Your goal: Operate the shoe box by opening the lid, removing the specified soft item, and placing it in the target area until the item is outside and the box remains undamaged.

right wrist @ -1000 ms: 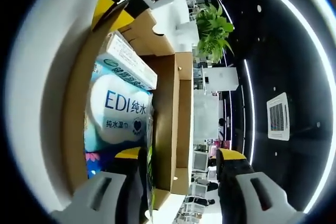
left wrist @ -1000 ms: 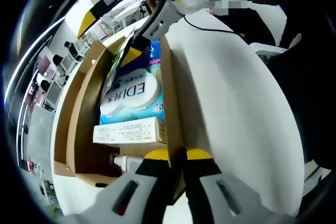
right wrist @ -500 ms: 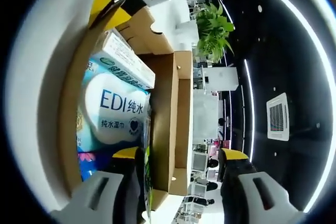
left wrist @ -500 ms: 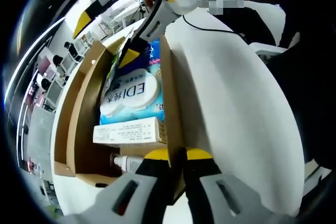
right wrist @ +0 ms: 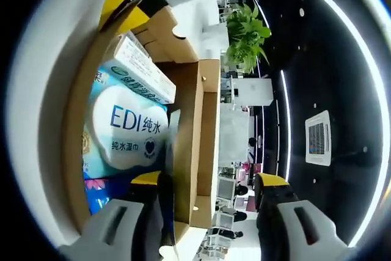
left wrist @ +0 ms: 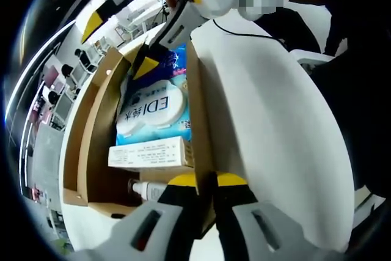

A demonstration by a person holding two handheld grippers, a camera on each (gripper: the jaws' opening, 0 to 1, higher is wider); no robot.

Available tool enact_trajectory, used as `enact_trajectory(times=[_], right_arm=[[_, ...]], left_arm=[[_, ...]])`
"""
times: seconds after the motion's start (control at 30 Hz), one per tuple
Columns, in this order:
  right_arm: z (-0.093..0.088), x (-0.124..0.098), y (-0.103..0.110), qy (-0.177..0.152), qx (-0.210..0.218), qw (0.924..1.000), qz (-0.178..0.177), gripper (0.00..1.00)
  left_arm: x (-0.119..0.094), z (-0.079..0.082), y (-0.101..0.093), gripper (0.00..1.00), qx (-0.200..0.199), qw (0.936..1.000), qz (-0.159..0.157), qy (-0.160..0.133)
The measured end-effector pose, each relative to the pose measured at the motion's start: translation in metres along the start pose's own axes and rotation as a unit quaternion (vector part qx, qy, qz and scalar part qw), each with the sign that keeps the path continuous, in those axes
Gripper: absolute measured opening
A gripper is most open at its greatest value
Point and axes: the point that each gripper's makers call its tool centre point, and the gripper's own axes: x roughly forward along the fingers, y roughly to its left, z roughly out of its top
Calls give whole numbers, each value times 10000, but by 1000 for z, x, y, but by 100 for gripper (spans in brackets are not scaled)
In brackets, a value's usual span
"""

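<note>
Left gripper view: left gripper (left wrist: 206, 183) clamped on box (left wrist: 197, 108) wall to steady it, right gripper (right wrist: 208, 181) spread at far end, reaching for wipes (left wrist: 156, 111) inside.

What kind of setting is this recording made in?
Probably an open-plan office or lab: desks with monitors, a potted plant, a ceiling vent and light strips. The shoe box sits on a white table.

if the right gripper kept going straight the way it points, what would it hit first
Probably the wet wipes pack inside the shoe box. The right gripper is open, with one jaw already in the box beside the pack and the other outside the wall; depth is unclear.
</note>
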Motion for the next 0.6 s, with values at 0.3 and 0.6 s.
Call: enact_trajectory(times=[0.3, 0.6], right_arm=[[-2, 4, 6, -3, 52, 10000, 31, 59], [-5, 15, 13, 64, 119, 9997, 197, 57]], left_arm=[[0, 0, 0, 7, -3, 10000, 0, -3], [1, 1, -1, 7, -3, 10000, 6, 1]])
